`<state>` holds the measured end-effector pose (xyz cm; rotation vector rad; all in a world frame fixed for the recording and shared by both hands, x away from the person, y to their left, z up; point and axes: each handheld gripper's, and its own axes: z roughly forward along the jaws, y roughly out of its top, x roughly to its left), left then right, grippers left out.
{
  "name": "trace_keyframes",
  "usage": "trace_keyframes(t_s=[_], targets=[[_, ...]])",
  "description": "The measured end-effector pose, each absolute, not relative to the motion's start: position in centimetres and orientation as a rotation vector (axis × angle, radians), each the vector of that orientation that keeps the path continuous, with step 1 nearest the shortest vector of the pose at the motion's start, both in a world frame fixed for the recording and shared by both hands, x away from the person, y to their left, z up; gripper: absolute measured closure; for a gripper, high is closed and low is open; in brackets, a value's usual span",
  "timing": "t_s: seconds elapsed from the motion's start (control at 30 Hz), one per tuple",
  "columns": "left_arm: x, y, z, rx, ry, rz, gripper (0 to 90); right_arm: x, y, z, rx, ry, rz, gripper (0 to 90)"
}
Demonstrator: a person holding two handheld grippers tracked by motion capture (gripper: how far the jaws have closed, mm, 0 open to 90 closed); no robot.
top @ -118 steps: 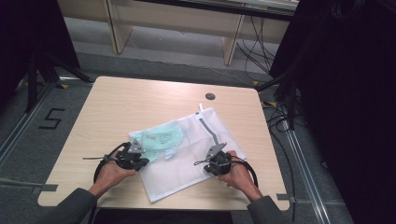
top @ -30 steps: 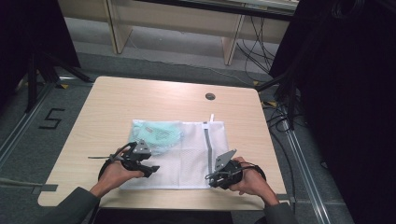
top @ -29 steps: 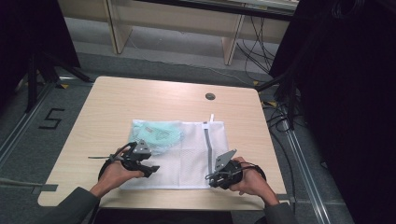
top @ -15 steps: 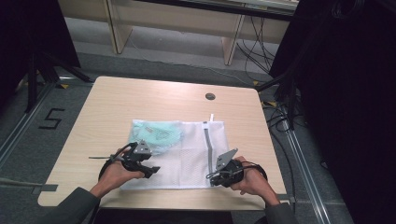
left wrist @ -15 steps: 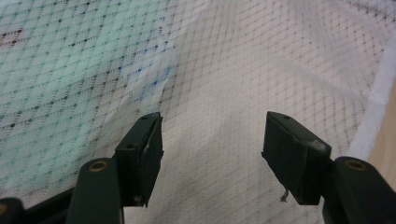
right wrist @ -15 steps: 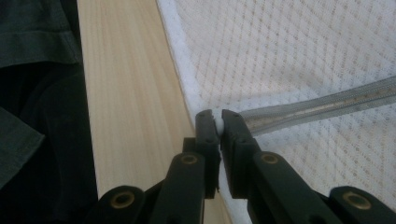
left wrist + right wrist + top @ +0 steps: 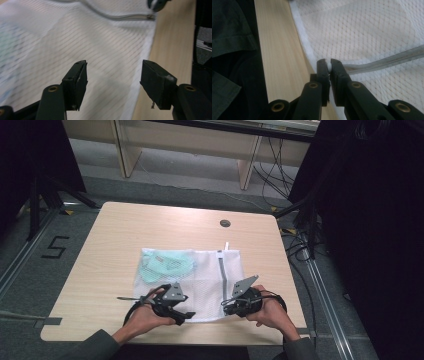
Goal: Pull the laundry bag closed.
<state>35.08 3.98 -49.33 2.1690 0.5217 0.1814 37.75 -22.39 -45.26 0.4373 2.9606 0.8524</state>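
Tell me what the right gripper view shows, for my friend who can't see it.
The right gripper is pinched shut on the near edge of a white mesh laundry bag, right where the bag's grey zipper ends. The bag lies flat on a light wooden table, and a dark sleeve shows at the left.

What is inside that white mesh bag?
Through the mesh bag a pale green cloth shows at its far left end. The mesh blurs it, so what garment it is stays unclear.
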Motion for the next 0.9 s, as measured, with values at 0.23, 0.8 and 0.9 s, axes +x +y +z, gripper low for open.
trace_keyframes(t_s=[0.23,0.8,0.9], targets=[[34.1,0.3,-50.5,2.182,0.428,0.166,42.9,37.9,-22.3,-44.8,0.479,2.944,0.878,86.7],[34.2,-2.6,-51.2,2.191,0.368,0.259,65.2,38.0,-22.0,-44.7,0.481,2.949,0.890,86.7],[34.2,-2.8,-51.3,2.196,0.335,0.291,74.5,38.0,-22.0,-44.8,0.483,2.959,0.898,86.7]])
